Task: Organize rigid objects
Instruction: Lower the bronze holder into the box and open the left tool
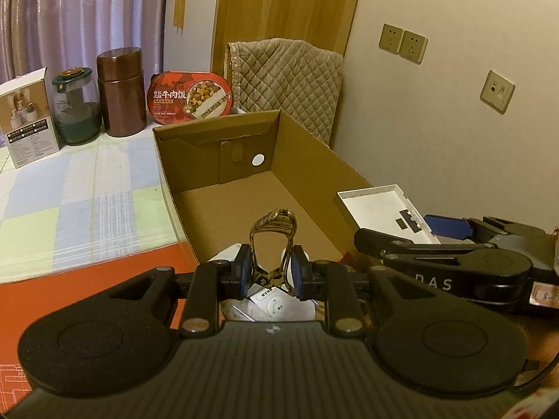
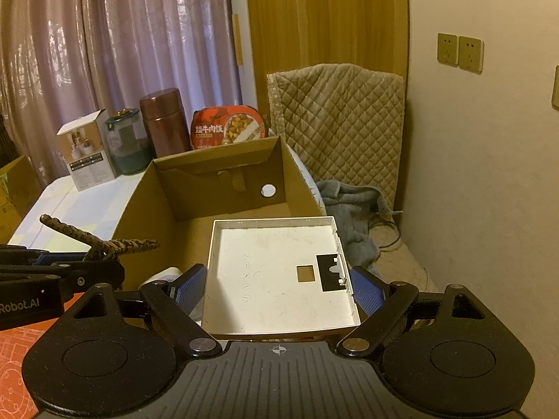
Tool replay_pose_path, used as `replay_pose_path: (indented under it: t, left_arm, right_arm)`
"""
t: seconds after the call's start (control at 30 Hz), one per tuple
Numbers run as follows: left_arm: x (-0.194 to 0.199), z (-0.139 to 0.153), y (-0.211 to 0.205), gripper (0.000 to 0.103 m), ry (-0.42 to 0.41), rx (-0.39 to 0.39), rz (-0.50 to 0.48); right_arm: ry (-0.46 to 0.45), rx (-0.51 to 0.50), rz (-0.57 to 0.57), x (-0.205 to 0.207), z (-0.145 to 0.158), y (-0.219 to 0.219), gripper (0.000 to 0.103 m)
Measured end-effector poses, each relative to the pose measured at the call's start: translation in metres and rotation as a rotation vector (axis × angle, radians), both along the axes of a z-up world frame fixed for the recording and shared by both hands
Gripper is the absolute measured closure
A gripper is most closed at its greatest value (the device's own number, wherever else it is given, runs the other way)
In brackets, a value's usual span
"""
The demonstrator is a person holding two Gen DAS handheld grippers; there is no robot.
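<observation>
Mauve curtains (image 1: 80,10) hang across the upper left of the left wrist view, above a table spread with a pale checked tablecloth (image 1: 70,195). Along the back edge, from left to right, stand a white product box (image 1: 29,117), a glass jar (image 1: 75,108) with a green lid, a brown metal canister (image 1: 120,92) and a red instant beef-rice meal (image 1: 190,96) propped on its edge. At centre lies an open cardboard box (image 1: 223,171), its floor bare (a round hole shows in the far wall). Low in the centre of the frame, over the box's near end, the left gripper (image 1: 270,272) has its blue pads closed on a tortoiseshell hair claw clip (image 1: 274,241), which stands upright between them. A white remote (image 1: 276,305) lies below it. Right of that, the right gripper (image 1: 443,225) reaches in from the frame's right edge, clamped on a white plastic cover plate (image 1: 380,209) held over the box's right wall. In the right wrist view the plate (image 2: 279,279) fills the lower centre, hollow side up, its two side edges pressed by the pads. A quilted beige chair back (image 1: 286,76) sits behind the box, and wall sockets (image 1: 403,43) dot the cream wall at upper right.
</observation>
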State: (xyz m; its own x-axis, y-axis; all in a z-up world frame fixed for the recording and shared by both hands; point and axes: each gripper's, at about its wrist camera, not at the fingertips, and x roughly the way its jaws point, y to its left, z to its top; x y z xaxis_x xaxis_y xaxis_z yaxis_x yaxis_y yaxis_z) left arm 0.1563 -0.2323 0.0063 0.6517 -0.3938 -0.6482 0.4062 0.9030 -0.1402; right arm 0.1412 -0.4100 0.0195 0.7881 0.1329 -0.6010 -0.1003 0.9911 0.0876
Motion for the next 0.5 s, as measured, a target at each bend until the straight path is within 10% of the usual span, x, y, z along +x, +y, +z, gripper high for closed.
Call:
replay_pose_path:
  t: [0.5]
  left_arm:
    - [0.014, -0.015, -0.010, 0.084, 0.056, -0.005, -0.012]
  right_arm:
    - [0.016, 0.010, -0.003, 0.008, -0.006, -0.008, 0.019]
